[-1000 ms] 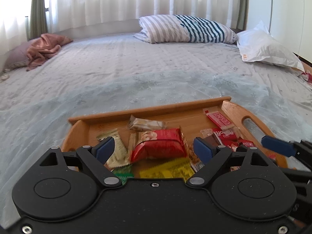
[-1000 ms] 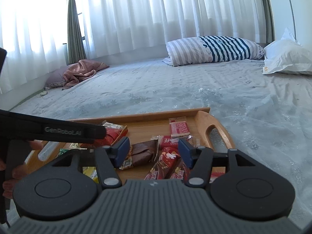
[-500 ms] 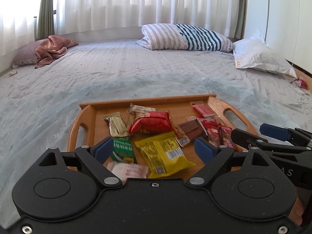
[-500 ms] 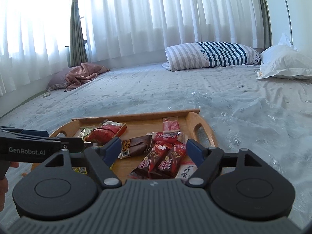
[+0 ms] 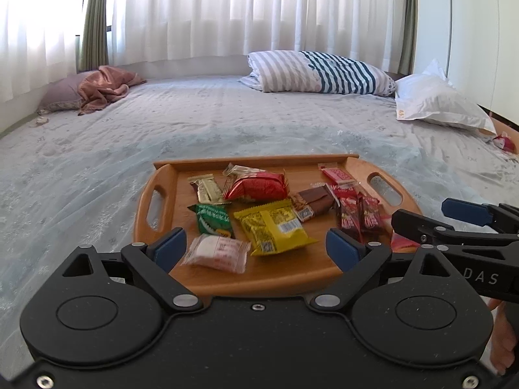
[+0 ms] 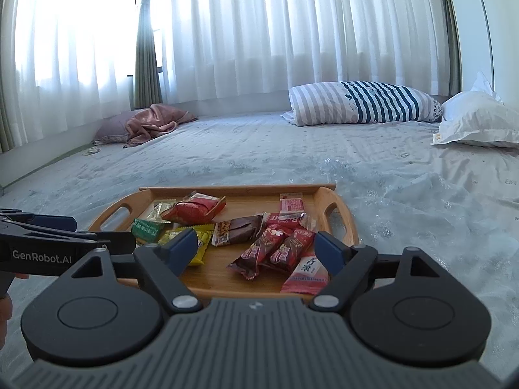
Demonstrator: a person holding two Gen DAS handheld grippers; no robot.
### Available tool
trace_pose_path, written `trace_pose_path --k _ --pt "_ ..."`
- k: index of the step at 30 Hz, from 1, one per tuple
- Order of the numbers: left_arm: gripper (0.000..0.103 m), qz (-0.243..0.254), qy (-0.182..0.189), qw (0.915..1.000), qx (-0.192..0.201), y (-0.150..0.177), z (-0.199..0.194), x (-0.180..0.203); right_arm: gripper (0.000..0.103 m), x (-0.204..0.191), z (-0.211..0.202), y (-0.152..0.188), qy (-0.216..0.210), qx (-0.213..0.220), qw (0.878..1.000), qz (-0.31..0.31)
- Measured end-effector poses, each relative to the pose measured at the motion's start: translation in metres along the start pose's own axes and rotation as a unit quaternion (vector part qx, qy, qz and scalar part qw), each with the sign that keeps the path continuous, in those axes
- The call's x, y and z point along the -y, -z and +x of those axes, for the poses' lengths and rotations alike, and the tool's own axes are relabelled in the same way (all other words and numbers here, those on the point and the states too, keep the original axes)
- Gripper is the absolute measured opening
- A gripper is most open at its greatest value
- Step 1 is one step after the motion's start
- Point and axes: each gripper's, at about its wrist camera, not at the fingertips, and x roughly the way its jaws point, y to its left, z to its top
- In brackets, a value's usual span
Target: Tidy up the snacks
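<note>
A wooden tray (image 5: 168, 175) (image 6: 340, 207) with handle cut-outs lies on the bed and carries several snack packets. Among them are a yellow packet (image 5: 274, 227), a green packet (image 5: 214, 220) (image 6: 146, 227), a red packet (image 5: 256, 188) (image 6: 191, 210), a brown bar (image 5: 314, 202) (image 6: 240, 230), dark red bars (image 6: 275, 249) and a pale pink packet (image 5: 217, 253). My left gripper (image 5: 258, 249) hovers at the tray's near edge, its jaws opening, with nothing pressed between them. My right gripper (image 6: 258, 249) hangs over the tray's near right part, jaws also opening and holding nothing.
The tray sits on a pale blue bedspread (image 5: 97, 162). A striped pillow (image 5: 318, 71), a white pillow (image 5: 438, 103) and a pink cloth on a mauve cushion (image 5: 100, 87) lie at the far side. White curtains (image 6: 292, 32) hang behind. A small red packet (image 5: 504, 142) lies far right.
Both grippers have pulled back from the tray, so more of it and its packets shows. The right jaws have spread wider; the left ones a little.
</note>
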Motion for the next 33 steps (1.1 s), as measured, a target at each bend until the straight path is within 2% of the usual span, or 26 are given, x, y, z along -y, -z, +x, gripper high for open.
trace_pose_path --k 9,27,33 --pt "0.094 -0.015 -0.01 0.9998 -0.009 0.025 -0.005 -0.002 0.09 -0.001 -0.009 0.016 0.0 -0.014 1.0 -0.014" --pt "0.094 -0.021 -0.046 0.9977 -0.046 0.054 0.024 -0.008 0.093 0.008 0.006 0.048 0.017 -0.064 0.998 -0.016" --pt "0.095 -0.025 -0.053 0.9968 -0.056 0.061 0.033 -0.009 0.099 0.014 0.013 0.051 0.021 -0.073 0.997 0.004"
